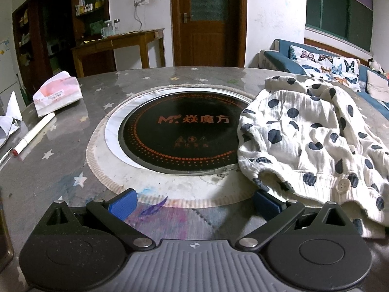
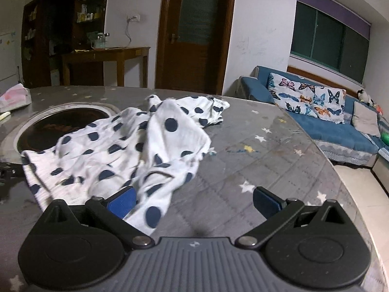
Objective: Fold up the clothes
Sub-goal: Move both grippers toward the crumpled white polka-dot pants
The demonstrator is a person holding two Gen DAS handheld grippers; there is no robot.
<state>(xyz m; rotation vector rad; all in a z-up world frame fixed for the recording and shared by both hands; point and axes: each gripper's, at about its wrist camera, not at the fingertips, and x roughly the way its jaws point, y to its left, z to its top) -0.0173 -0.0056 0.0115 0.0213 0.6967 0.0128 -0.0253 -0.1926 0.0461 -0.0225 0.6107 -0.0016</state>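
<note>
My left gripper (image 1: 194, 203) and right gripper (image 2: 193, 202) gape wide, holding nothing. The white, navy-dotted crinkled cotton garment (image 2: 116, 150) lies crumpled, unfolded, on the grey star-patterned table (image 2: 255, 150). Judged step: spreading flat; grip an edge.

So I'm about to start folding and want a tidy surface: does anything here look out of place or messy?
Yes. The polka-dot garment lies crumpled, one edge draped over the built-in cooktop. Blue and purple scribbles stain the table near the left gripper.

A home living room: sofa (image 2: 328, 126), wooden door (image 1: 206, 22), shelves (image 1: 90, 2).
</note>
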